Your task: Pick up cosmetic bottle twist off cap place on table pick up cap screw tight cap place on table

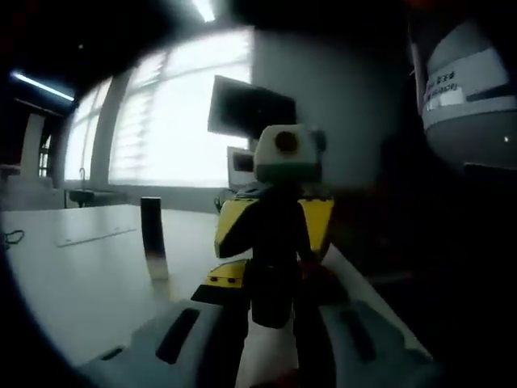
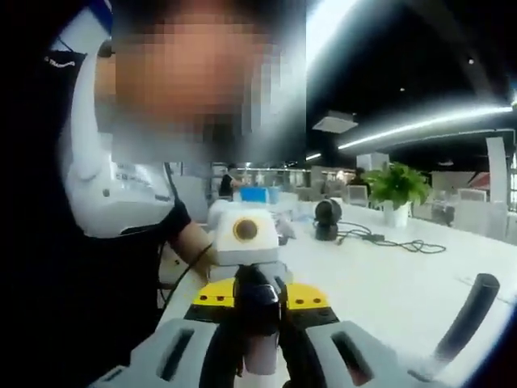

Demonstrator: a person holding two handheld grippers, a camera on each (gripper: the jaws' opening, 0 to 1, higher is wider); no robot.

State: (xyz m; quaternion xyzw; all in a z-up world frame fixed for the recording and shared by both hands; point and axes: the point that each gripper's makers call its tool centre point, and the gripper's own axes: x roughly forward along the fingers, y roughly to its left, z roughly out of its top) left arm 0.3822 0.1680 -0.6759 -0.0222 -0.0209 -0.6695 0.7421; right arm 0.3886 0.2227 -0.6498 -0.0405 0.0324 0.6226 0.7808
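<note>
Both tongs are clenching one dark bottle (image 1: pixel 271 267) above the tabletop (image 1: pixel 73 275) — left tongs (image 1: pixel 271 339) gripping one end, right tongs (image 2: pixel 260 356) the other; the twisting step is underway — next comes turning the cap free.

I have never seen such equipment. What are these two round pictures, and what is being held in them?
There is no robot here: a person holds one two-jaw gripper in each hand. Each round picture comes from a camera riding on one gripper and looking along its jaws. The left gripper and the right gripper face each other, and both appear shut on a dark cosmetic bottle from opposite ends. Below is a white table, where a dark slender object stands. Farther off is a potted plant.
</note>
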